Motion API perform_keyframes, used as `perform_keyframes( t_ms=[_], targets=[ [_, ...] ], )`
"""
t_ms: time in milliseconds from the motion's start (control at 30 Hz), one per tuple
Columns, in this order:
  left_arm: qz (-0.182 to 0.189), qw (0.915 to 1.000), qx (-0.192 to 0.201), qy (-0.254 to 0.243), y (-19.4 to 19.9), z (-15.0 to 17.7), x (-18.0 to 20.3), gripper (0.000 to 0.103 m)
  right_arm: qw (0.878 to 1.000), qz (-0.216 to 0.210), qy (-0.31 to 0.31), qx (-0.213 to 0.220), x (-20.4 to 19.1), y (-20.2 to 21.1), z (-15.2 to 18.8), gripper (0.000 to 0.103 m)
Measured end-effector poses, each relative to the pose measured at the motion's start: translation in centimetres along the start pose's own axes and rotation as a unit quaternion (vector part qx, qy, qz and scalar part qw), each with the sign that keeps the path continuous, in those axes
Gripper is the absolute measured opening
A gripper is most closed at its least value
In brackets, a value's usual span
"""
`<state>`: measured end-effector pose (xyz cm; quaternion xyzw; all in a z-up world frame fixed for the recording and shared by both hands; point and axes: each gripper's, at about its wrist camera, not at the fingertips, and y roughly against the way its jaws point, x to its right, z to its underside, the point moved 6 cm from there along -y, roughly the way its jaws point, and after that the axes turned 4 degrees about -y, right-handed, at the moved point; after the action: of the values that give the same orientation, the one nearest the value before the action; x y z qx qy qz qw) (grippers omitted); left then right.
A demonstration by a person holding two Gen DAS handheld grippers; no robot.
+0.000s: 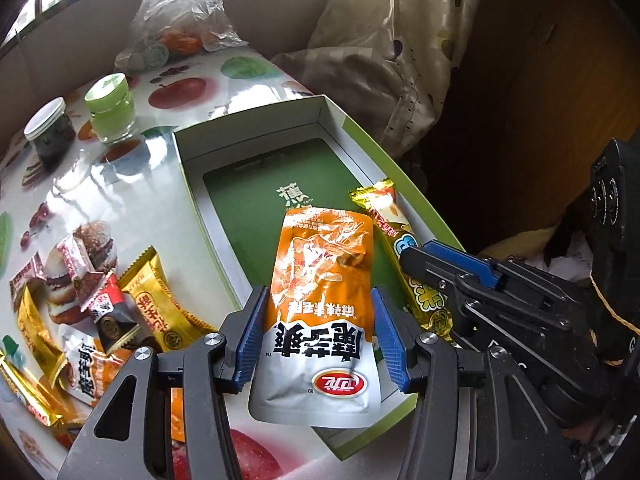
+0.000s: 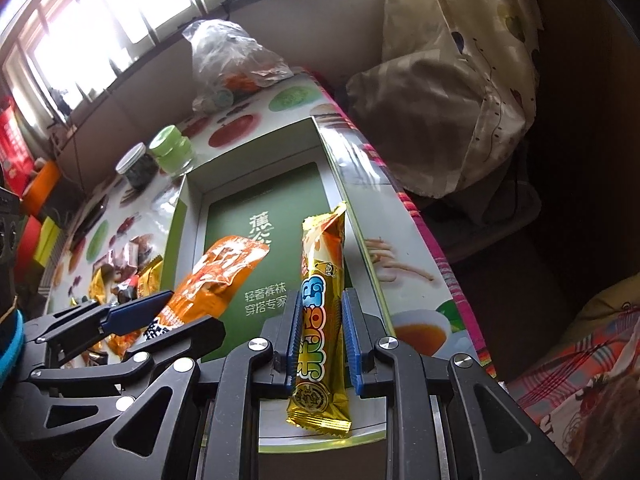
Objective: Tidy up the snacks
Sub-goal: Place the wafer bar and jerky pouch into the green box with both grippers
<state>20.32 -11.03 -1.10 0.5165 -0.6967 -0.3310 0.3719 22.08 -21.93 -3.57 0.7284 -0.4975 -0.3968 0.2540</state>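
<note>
Left gripper jaws flank orange pouch, gaps visible either side; right gripper jaws pinch gold snack bar; both packets over green box on table

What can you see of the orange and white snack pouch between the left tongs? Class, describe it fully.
The orange and white snack pouch is a glossy, crinkled packet, orange at its far end and white at the near end, with black characters and a red logo. It lies lengthwise between the left tongs, over the green box, beside a gold snack bar.
</note>
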Motion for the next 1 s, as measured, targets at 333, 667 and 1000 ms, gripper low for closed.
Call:
perform_keyframes(
  t_ms=[333, 667, 1000],
  targets=[
    [0.002, 1.0, -0.003, -0.002, -0.4, -0.1, -0.1, 0.054, 1.0, -0.014, -0.012, 0.006, 0.2, 0.4, -0.3, 0.021],
    [0.005, 1.0, -0.004, -0.003, -0.3, 0.0, 0.0, 0.054, 0.999, -0.014, -0.023, 0.02, 0.5, 1.5, -0.5, 0.027],
    [0.005, 1.0, 0.004, 0.0, 1.1, 0.7, 0.3, 0.054, 0.999, -0.011, -0.018, 0.03, 0.2, 2.9, -0.4, 0.028]
  ],
)
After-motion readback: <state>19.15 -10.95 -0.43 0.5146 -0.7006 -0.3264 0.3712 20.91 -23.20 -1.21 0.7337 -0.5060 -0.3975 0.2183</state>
